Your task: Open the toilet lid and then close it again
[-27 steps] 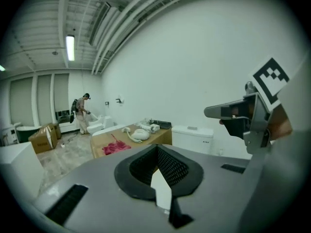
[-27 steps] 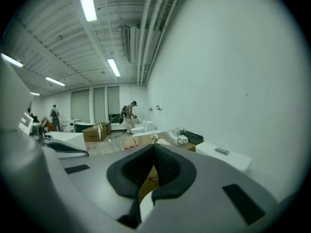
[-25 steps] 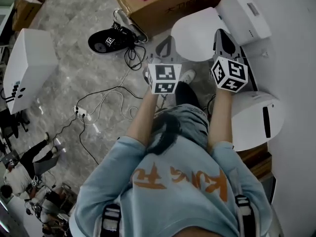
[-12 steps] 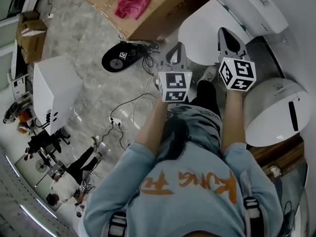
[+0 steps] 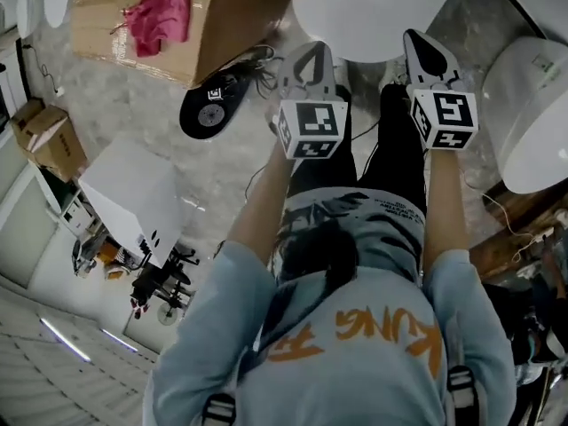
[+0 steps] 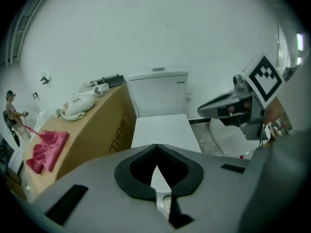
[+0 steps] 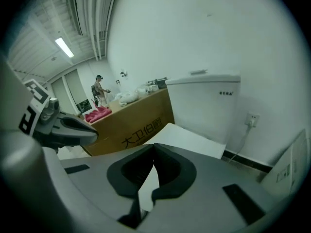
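lying beyond left gripper — toilet lid

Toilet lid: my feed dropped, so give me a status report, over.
Left tongs shut, empty; right tongs shut, empty. Toilet lid down, flat. Cardboard box beside it, nothing between tongs and lid.
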Demonstrator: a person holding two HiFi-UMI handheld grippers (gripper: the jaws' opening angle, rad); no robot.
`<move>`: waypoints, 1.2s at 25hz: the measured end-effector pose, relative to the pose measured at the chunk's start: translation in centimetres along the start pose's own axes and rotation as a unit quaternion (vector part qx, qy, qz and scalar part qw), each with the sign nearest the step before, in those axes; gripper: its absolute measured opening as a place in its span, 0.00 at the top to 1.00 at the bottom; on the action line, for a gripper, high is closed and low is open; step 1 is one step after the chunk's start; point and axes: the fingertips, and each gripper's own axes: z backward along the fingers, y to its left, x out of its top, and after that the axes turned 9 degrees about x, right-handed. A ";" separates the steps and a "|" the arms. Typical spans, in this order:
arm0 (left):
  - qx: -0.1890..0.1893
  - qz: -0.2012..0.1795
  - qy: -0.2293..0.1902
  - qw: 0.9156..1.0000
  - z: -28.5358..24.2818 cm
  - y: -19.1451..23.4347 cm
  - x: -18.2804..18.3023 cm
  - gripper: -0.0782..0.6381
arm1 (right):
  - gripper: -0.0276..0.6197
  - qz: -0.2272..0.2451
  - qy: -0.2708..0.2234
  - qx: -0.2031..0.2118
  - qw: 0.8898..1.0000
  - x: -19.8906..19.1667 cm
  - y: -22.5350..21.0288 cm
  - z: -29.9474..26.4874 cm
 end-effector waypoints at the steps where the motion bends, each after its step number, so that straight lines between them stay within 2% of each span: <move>1: -0.012 0.002 0.001 1.000 -0.9 -0.3 -0.7 0.86 | 0.94 -0.004 0.003 -0.003 1.000 -1.5 0.1 -0.4; 3: -0.026 -0.004 0.001 1.000 -2.7 -0.8 -2.1 0.86 | 0.94 0.000 0.009 -0.001 1.000 -4.0 0.8 -1.6; 6: -0.042 -0.035 -0.002 0.999 -5.1 -1.4 -3.9 0.85 | 0.94 0.009 0.017 -0.007 1.000 -6.5 2.0 -3.4; 8: -0.054 -0.071 -0.009 0.996 -6.5 -1.8 -5.0 0.85 | 0.94 0.020 0.026 -0.012 0.999 -8.0 2.6 -4.4; 11: -0.072 -0.144 -0.024 0.987 -9.1 -2.9 -7.3 0.85 | 0.89 0.055 0.050 -0.010 0.997 -11.0 2.8 -6.3; 16: -0.103 -0.256 -0.032 0.961 -13.1 -5.1 -12.5 0.85 | 0.77 0.117 0.111 0.017 0.987 -17.4 2.9 -8.8; 19: -0.112 -0.305 -0.038 0.945 -13.6 -6.4 -13.5 0.83 | 0.71 0.146 0.146 0.023 0.978 -19.8 3.0 -8.3; 22: -0.129 -0.358 -0.036 0.924 -13.6 -7.1 -14.3 0.70 | 0.60 0.163 0.167 0.027 0.972 -20.9 3.3 -8.5; 24: -0.143 -0.383 -0.031 0.912 -13.7 -7.3 -15.6 0.64 | 0.48 0.161 0.171 0.031 0.972 -21.6 3.9 -9.2; 25: -0.147 -0.393 -0.032 0.907 -13.9 -7.4 -16.0 0.60 | 0.40 0.171 0.181 0.029 0.968 -22.2 4.1 -9.7; 27: -0.151 -0.412 -0.041 0.898 -14.2 -7.6 -16.7 0.59 | 0.34 0.220 0.211 0.020 0.952 -23.4 4.1 -10.7; 30: -0.167 -0.446 -0.052 0.878 -14.0 -8.4 -17.8 0.53 | 0.30 0.299 0.242 0.005 0.923 -24.7 3.8 -11.7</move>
